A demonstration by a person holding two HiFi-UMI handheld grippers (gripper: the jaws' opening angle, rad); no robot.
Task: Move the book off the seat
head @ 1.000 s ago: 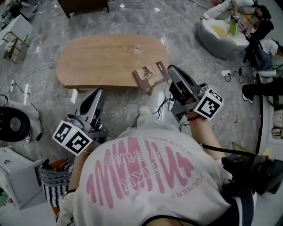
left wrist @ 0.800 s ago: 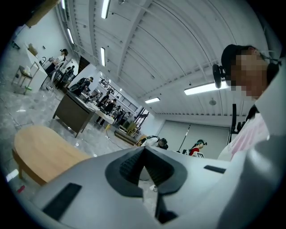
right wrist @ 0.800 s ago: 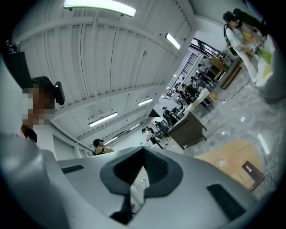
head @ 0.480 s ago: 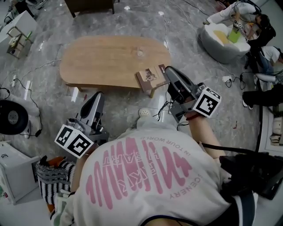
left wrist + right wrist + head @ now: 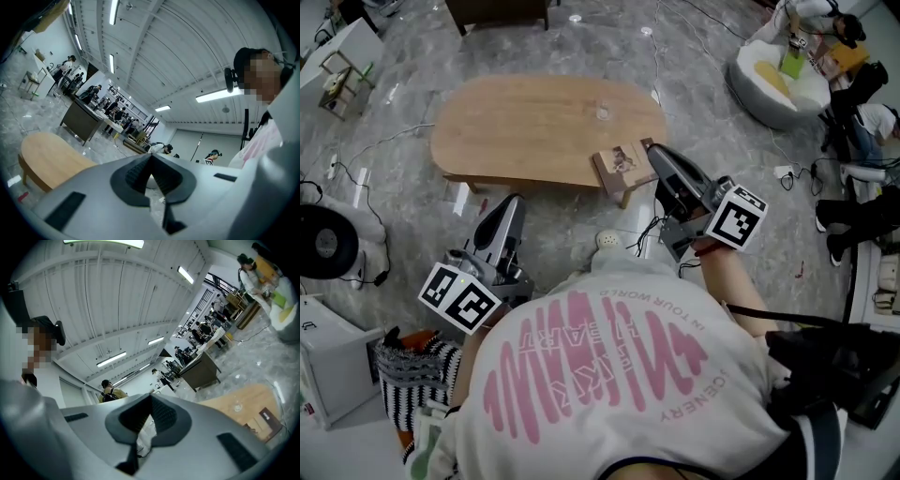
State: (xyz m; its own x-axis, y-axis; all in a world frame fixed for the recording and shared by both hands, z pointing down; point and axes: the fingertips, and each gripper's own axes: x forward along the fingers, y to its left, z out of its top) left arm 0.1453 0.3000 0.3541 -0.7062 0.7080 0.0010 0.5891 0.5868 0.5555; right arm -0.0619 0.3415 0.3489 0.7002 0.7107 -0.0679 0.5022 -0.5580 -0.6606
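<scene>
**Both tongs clenched and empty; the book lies on the seat**

In the head view, the small brown paperback book (image 5: 622, 161) lies flat at the 4 o'clock corner of the oval light-wood seat (image 5: 534, 122), which stands on a grey marbled floor (image 5: 722, 141). The right gripper (image 5: 654, 154), grey with a black-and-white marker cube at its back, points at the book from its 3 o'clock side and ends just beside it. Whether its tip touches the cover cannot be told from this steep angle. The left gripper (image 5: 513, 202) hangs over the floor at the seat's 7 o'clock, apart from the wood. In each gripper view the dark ribbed pads meet at their tips with nothing caught between them. A white beanbag (image 5: 773, 89) sits well apart at the seat's 2 o'clock.
</scene>
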